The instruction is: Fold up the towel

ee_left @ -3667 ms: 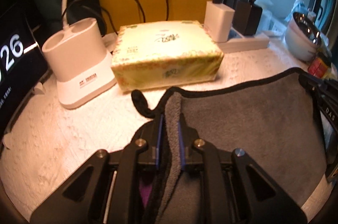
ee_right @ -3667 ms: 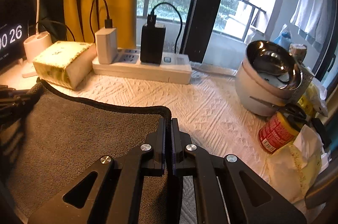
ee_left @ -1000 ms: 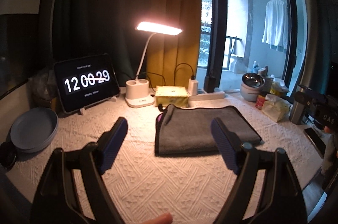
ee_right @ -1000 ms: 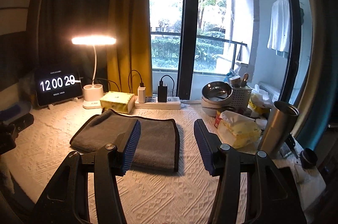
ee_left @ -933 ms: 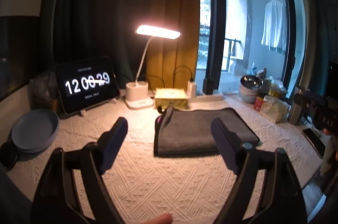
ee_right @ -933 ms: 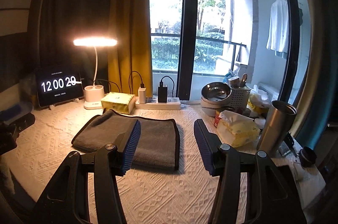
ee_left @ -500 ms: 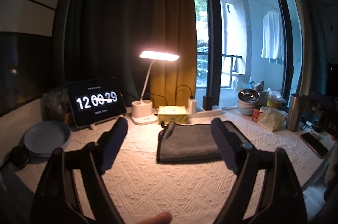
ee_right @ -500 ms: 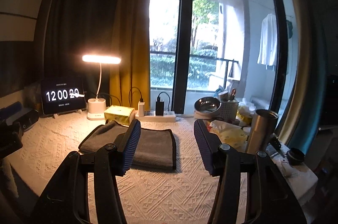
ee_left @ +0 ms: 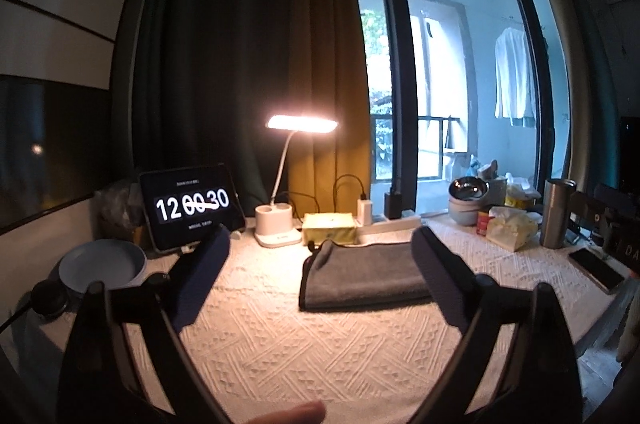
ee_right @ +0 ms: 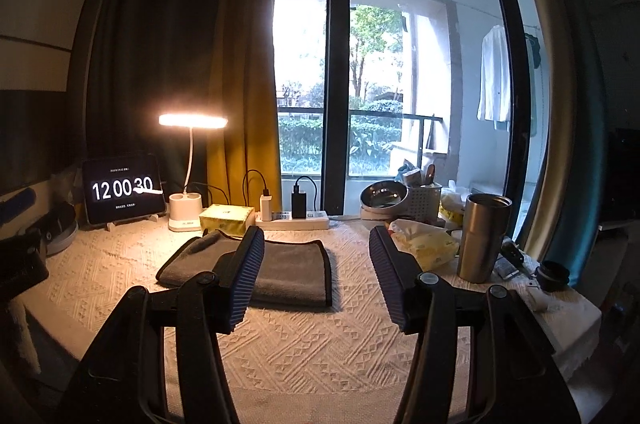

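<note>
A grey towel (ee_left: 360, 274) with a dark border lies folded flat on the white textured tablecloth (ee_left: 280, 336), in front of the tissue box. It also shows in the right wrist view (ee_right: 288, 272). My left gripper (ee_left: 320, 248) is wide open and empty, held back from the table and well short of the towel. My right gripper (ee_right: 316, 244) is also wide open and empty, held back and above the table's front edge. Neither touches the towel.
At the back stand a tablet clock (ee_left: 190, 205), a lit desk lamp (ee_left: 302, 123), a tissue box (ee_left: 329, 226) and a power strip (ee_right: 292, 218). A blue plate (ee_left: 102, 268) lies left. Bowls (ee_right: 382, 197), a steel tumbler (ee_right: 484, 238), a tissue pack (ee_right: 424, 242) and a phone (ee_left: 596, 270) crowd the right.
Both grippers let go of the towel, opened wide and pulled back and up from the table. The towel stays folded where it was left.
</note>
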Action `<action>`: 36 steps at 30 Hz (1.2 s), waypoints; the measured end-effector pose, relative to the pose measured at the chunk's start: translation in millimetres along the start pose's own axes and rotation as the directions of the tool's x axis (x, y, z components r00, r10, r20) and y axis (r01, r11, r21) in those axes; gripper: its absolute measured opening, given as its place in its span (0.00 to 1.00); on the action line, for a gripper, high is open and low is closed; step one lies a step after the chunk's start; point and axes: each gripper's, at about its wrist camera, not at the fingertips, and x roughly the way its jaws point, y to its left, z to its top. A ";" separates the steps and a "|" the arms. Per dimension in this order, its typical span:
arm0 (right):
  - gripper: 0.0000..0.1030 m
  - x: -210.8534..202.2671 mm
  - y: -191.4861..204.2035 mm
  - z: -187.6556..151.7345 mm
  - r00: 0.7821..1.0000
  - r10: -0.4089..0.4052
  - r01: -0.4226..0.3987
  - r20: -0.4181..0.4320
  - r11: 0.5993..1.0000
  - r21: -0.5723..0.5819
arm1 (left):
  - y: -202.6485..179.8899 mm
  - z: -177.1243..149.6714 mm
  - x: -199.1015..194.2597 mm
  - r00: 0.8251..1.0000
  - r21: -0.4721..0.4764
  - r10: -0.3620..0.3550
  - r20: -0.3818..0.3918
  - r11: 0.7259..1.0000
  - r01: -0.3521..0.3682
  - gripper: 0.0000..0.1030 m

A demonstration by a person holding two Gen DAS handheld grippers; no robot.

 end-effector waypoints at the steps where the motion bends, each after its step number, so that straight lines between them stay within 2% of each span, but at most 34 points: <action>1: 0.56 0.4 0.3 -0.7 1.000 0.001 -0.001 -0.002 1.000 0.001 | 0.4 -0.6 0.6 1.000 -0.003 -0.001 -0.004 1.000 0.001 0.91; 12: 0.57 8.1 4.9 -6.2 0.999 0.016 -0.016 -0.037 1.000 -0.010 | 1.4 -1.4 0.5 1.000 -0.006 0.001 -0.005 1.000 -0.001 0.91; 36: 0.57 8.4 5.5 -7.4 0.999 0.006 -0.007 -0.041 1.000 -0.013 | 0.1 -2.6 -0.2 1.000 -0.008 0.001 -0.008 1.000 -0.001 0.91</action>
